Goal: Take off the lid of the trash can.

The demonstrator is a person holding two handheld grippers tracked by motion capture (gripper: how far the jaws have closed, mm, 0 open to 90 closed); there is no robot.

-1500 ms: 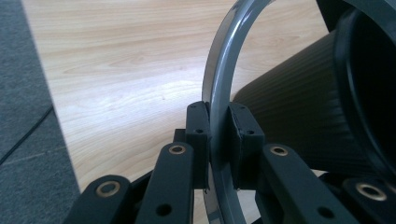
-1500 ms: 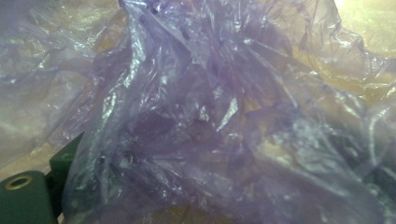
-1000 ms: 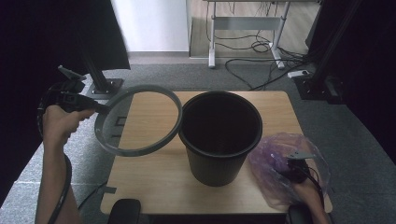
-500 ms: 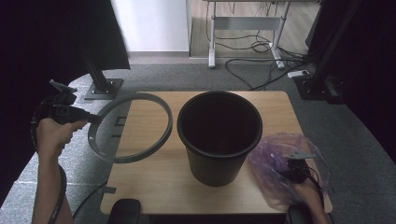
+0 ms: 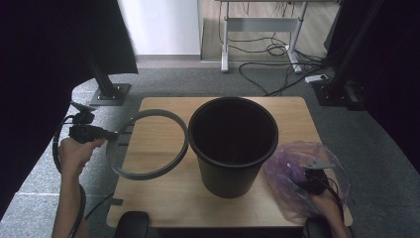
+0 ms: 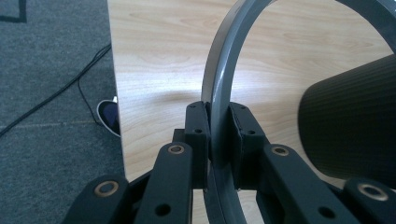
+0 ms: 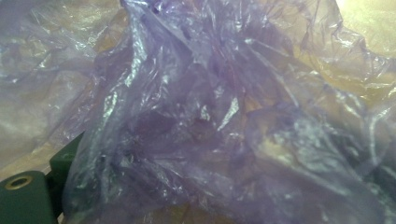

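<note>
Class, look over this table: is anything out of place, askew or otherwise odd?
The grey ring is off the black bin, pinched in the left gripper and tilted beside it. The purple plastic bag lies crumpled over the right gripper at the table corner. Nothing spilled.

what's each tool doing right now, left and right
Left tool: closed on the grey ring.
Right tool: buried in the purple plastic bag; open or closed cannot be told.

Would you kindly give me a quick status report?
Left gripper shut on grey ring, beside black bin. Right gripper buried in purple bag, jaws hidden. Nothing blocking.
</note>
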